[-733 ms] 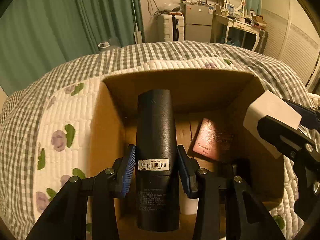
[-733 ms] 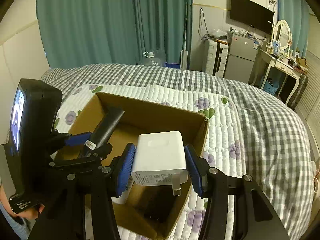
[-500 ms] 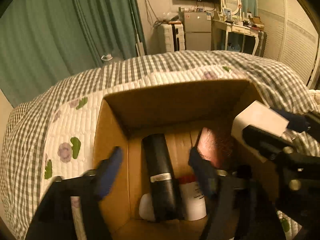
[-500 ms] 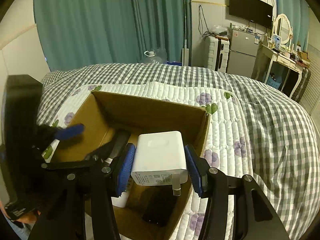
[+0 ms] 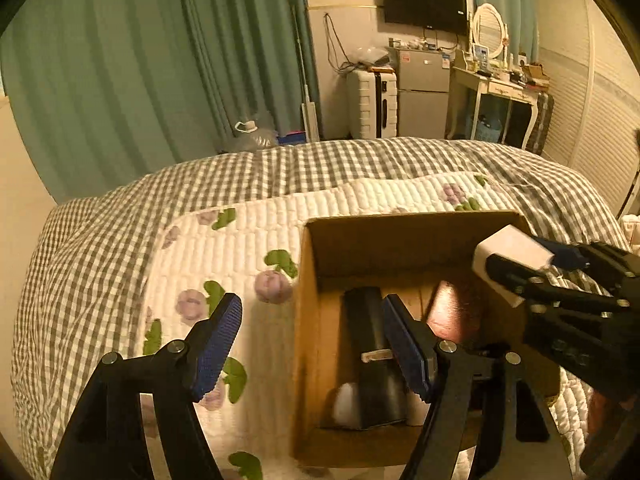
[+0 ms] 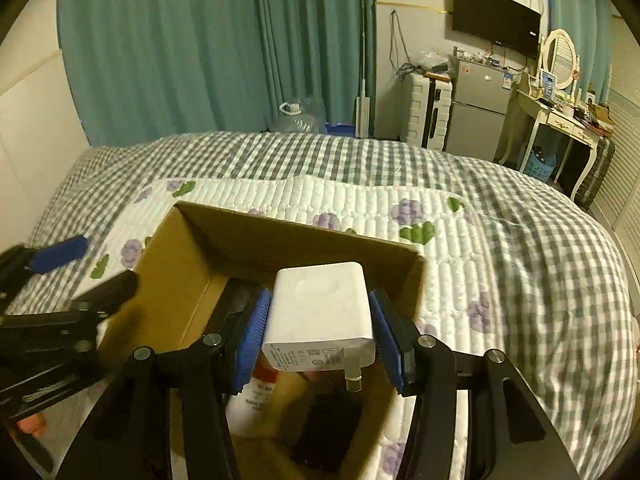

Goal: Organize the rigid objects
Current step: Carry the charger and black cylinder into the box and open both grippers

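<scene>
An open cardboard box (image 5: 308, 320) (image 6: 192, 264) sits on the quilted bed. A black cylinder (image 5: 372, 360) lies inside it, beside a reddish-brown case (image 5: 456, 316) and a white bottle (image 6: 252, 404). My left gripper (image 5: 312, 348) is open and empty, above the box's left wall. My right gripper (image 6: 318, 328) is shut on a white plug adapter (image 6: 320, 316), held over the box's right side; the adapter also shows in the left wrist view (image 5: 508, 256).
The box rests on a white floral quilt (image 5: 224, 248) over a grey checked bedspread (image 6: 520, 248). Beyond the bed are green curtains, a white suitcase (image 5: 372, 104), a small fridge (image 6: 480, 108) and a dressing table (image 6: 560, 120).
My left gripper let go of the black cylinder, which now lies in the box, then opened wide and drew back up and to the left. The right gripper still holds the adapter.
</scene>
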{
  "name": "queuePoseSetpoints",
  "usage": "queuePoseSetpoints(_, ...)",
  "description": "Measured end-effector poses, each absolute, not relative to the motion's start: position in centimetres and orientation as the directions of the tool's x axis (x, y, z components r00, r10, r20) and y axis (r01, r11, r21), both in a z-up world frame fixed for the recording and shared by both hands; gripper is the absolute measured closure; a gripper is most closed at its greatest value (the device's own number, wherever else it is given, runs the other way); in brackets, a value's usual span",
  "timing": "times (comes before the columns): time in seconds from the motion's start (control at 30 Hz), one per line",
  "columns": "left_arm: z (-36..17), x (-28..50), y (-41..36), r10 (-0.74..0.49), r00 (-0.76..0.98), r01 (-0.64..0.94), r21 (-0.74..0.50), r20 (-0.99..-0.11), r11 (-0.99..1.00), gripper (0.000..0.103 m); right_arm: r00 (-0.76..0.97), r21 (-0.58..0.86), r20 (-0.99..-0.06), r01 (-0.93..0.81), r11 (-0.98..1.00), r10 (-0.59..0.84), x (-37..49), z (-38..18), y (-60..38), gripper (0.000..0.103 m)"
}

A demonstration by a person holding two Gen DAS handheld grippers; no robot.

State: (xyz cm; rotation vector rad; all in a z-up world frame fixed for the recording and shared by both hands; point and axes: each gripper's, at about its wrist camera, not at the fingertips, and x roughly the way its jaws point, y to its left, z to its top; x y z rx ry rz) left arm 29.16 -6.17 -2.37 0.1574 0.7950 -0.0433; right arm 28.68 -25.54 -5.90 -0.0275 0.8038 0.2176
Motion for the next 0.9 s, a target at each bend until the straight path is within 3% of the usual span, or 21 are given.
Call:
queuePoseSetpoints(0.3, -2.8, 29.1, -3.5, 0.015, 0.715, 0.061, 0.084, -0.699, 0.995, 0.028, 0.652, 0.041, -0.743, -0.175, 0.984, 0.147, 30.4, -7.7, -24.2, 0.051)
queuePoseSetpoints(0.4, -2.5, 28.4, -2.8, 0.016, 0.718, 0.040, 0.064, -0.696, 0.997, 0.023, 0.682, 0.035, -0.720, -0.153, 0.988, 0.131, 29.0, -6.6, -24.6, 0.035)
queuePoseSetpoints(0.53, -1.3, 26.4, -2.2, 0.009, 0.728, 0.040, 0.055, -0.685, 0.998, 0.020, 0.698, 0.036, -0.705, -0.143, 0.989, 0.127, 26.7, -4.3, -24.9, 0.033)
queuePoseSetpoints(0.67, 0.7, 23.5, -1.8, 0.004, 0.769, 0.043, 0.058, -0.639, 0.997, 0.009, 0.738, 0.000, -0.669, -0.122, 0.993, 0.091, 23.1, -1.3, -24.8, 0.017)
queuePoseSetpoints(0.73, 1.7, 21.9, -1.4, 0.023, 0.790, 0.031, 0.077, -0.613, 0.997, 0.000, 0.753, 0.000, -0.652, -0.116, 0.993, 0.088, 21.4, -0.1, -24.7, 0.015)
queuePoseSetpoints(0.9, 2.5, 18.6, -0.2, 0.038, 0.793, 0.018, 0.086, -0.608, 0.996, 0.000, 0.761, -0.016, -0.644, -0.112, 0.994, 0.075, 17.4, 1.1, -24.1, 0.007)
